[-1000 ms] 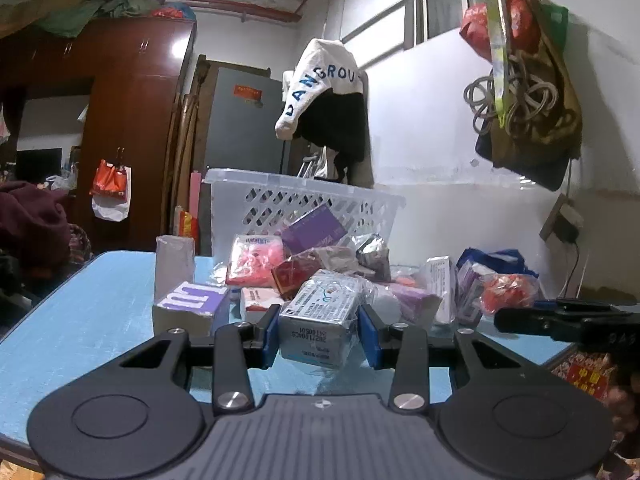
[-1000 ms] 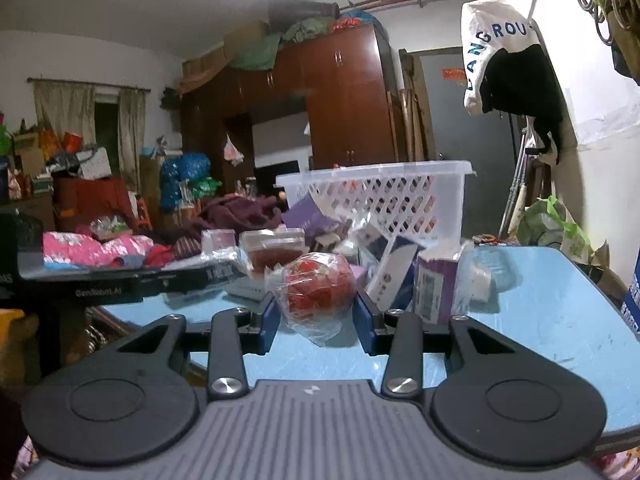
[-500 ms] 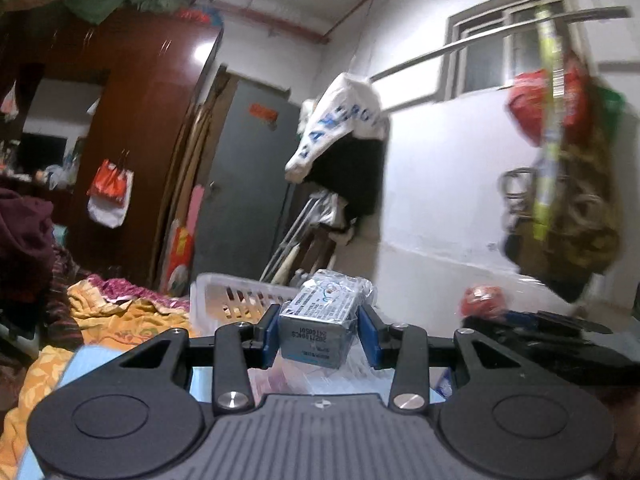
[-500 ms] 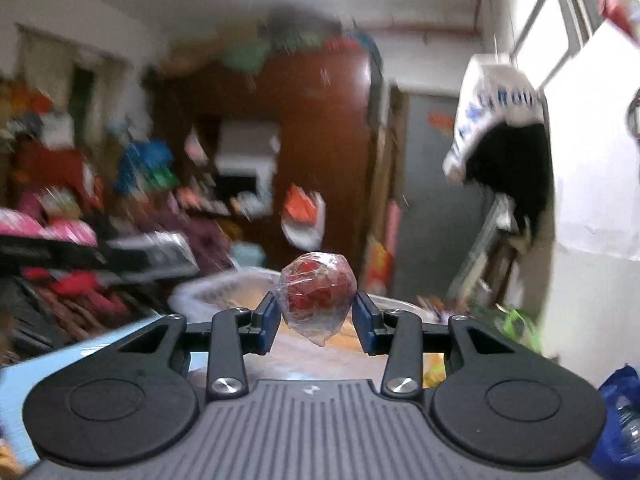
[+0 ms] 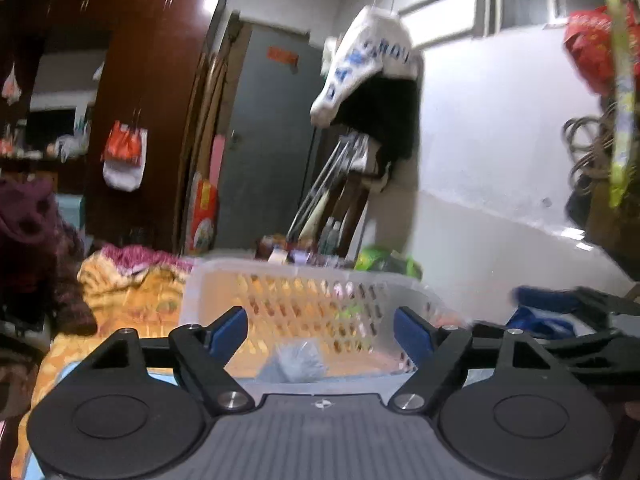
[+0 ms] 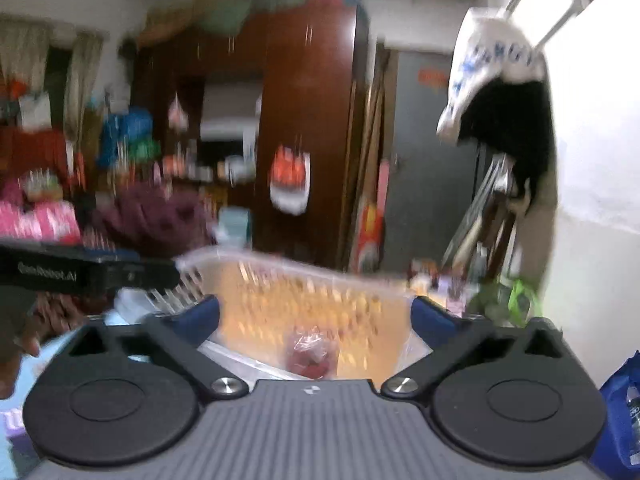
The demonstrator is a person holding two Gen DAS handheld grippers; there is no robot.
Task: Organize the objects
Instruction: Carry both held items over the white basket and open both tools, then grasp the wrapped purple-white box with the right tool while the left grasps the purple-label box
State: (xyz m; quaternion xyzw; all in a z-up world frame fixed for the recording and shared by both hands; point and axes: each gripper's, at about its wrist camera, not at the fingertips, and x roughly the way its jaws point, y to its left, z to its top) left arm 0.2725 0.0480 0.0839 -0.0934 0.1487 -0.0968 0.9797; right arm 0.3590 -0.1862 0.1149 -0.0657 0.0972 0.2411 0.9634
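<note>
Indoors, cluttered room: brown wardrobe (image 5: pixel 132 80), jacket (image 5: pixel 372 64) hanging on white wall. White basket (image 5: pixel 304 308) ahead; left gripper (image 5: pixel 320 330) and right gripper (image 6: pixel 316 320) both spread, wrapped box (image 5: pixel 294 366) and red bundle (image 6: pixel 310 354) inside basket.

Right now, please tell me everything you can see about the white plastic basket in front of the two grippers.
The basket is white, slightly see-through plastic, with a thick rolled rim and lattice walls of small diamond-shaped holes. It stands upright, just ahead of both grippers. The left wrist view shows a blurred grey-blue wrapped package at its near wall; the right wrist view shows a red item in clear wrap there. Whether they lie inside or are falling is unclear. Orange patterned cloth shows behind it.
</note>
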